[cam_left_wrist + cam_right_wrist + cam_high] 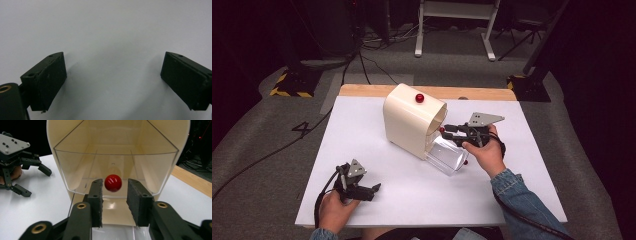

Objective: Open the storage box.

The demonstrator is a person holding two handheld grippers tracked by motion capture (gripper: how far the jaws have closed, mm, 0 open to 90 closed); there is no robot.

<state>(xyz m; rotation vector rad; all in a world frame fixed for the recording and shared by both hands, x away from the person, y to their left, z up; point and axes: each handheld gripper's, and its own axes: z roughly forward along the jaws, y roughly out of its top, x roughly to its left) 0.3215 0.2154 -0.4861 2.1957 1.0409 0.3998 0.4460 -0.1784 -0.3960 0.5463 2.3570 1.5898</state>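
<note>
Between my right hand-held gripper (115,202) pads, unclenched and not touching, sits the small red round knob (113,183) on the clear plastic drawer (115,170) of the cream cabinet (412,120); hard, smooth, slippery, so I'd pinch it squarely across its middle

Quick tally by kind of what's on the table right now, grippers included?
Cream cabinet: 1
Clear drawers: 1
Red knobs, one on the cabinet top, one on the upper drawer front, one on the pulled-out drawer: 3
Grippers, left gripper and right gripper: 2
Total: 7
</note>
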